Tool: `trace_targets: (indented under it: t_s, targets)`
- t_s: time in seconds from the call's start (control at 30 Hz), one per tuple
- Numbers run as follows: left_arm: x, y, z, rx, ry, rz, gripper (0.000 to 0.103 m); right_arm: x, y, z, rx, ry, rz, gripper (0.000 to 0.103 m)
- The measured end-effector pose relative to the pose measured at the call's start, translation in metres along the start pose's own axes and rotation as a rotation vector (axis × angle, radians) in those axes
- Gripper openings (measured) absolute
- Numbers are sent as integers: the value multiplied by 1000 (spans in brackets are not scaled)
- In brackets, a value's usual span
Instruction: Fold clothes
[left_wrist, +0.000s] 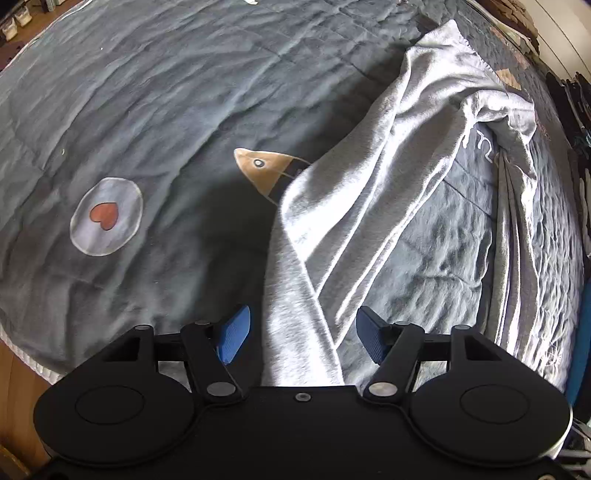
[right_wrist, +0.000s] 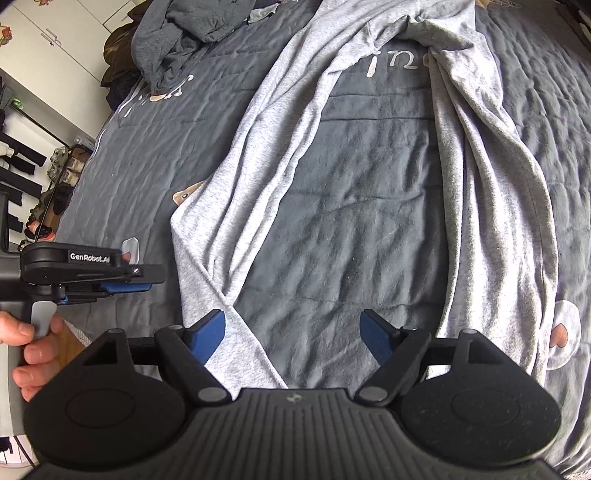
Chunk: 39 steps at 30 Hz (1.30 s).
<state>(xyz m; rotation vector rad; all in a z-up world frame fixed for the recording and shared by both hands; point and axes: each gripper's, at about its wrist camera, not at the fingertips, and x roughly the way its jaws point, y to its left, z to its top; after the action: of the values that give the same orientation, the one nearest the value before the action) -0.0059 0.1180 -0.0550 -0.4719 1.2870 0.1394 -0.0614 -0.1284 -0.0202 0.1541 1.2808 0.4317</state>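
Hovering both grippers over the grey garment (right_wrist: 491, 206), which lies spread in long folds on the dark grey bedspread (left_wrist: 155, 96). My left gripper (left_wrist: 303, 334) stands with jaws apart, a fold of cloth between the pads but not pinched. My right gripper (right_wrist: 293, 334) is spread wide over cloth and bedspread, gripping nothing.

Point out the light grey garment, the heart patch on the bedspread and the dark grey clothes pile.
light grey garment (right_wrist: 258, 155): right wrist view, on its left leg.
heart patch (left_wrist: 105, 216): left wrist view, on the red heart.
dark grey clothes pile (right_wrist: 184, 29): right wrist view, on its crumpled middle.
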Motion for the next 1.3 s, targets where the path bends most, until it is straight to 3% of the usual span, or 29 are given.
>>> trace_targets:
  t_s: [0.13,0.2,0.27,0.33,0.6,0.67,0.77,0.83,0.93,1.03,1.13,1.23,1.3]
  targets:
    - [25,-17,2,3,3,99,59,-7,-8,2,0,-12,-9,79]
    - [31,-13,2,-3,18,119,49,-10,-13,2,7,-15,-9,79]
    - [30,-4,0,-13,26,112,16,-12,-18,1,16,-13,-8,79]
    - [30,4,-2,-23,34,104,14,-13,-21,0,21,-12,-3,79]
    - [5,64,13,82,30,176,13,-9,-22,-4,33,8,34,79]
    - [8,82,20,116,59,231,13,-6,-18,-4,25,16,46,79]
    - [6,107,25,97,97,247,13,0,-11,-4,8,31,65,79]
    - [0,109,24,74,102,215,13,6,-4,-5,-11,42,78,79]
    - [-3,87,17,41,144,79,16,16,4,-7,-44,55,83,79]
    - [4,56,2,-22,196,-56,31,21,7,-8,-29,61,75,79]
    - [18,39,-13,-57,211,-36,44,19,8,-10,-15,56,69,79]
    - [31,42,-23,-96,206,36,44,17,10,-12,-30,66,60,79]
    - [36,50,-29,-126,212,40,27,16,10,-14,-34,74,56,79]
